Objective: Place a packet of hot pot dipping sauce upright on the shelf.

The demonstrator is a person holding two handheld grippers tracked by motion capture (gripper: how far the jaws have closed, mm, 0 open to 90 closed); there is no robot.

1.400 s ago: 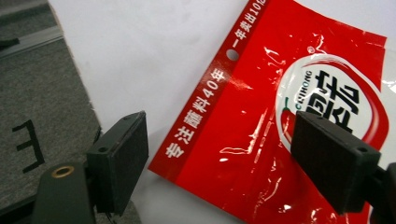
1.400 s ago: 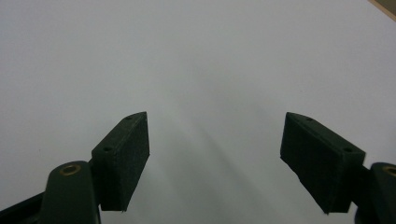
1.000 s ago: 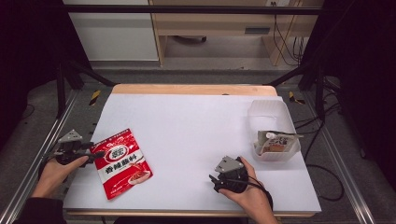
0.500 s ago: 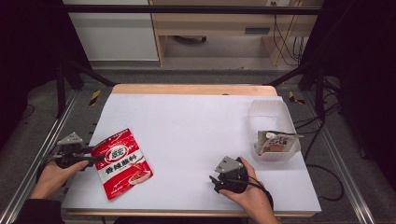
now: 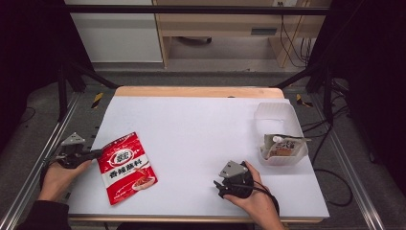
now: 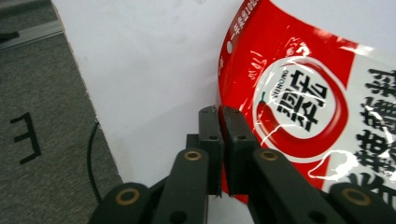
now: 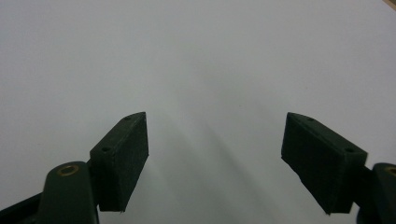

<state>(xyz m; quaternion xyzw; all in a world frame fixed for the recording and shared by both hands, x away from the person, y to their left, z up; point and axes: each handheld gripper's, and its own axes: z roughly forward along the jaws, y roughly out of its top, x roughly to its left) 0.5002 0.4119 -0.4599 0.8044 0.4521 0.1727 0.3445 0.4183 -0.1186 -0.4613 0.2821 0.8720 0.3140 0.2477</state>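
the red pouch (image 5: 127,166) lies flat near the table's (image 5: 201,120) left edge. the left gripper (image 5: 98,154), jaws just closed, pinches the pouch's left edge. the right gripper (image 5: 218,184) rests right of the pouch, jaws wide, holding nothing.

White table (image 5: 191,120), clear plastic tub (image 5: 274,115) holding a small packet (image 5: 282,146)

The high view looks forward and down over the whole white surface (image 5: 201,129) from the near side, while each hand-held gripper's view rides low and close to that surface, the left one sharing the glossy red seasoning pouch (image 6: 303,102) with the high view (image 5: 127,165).
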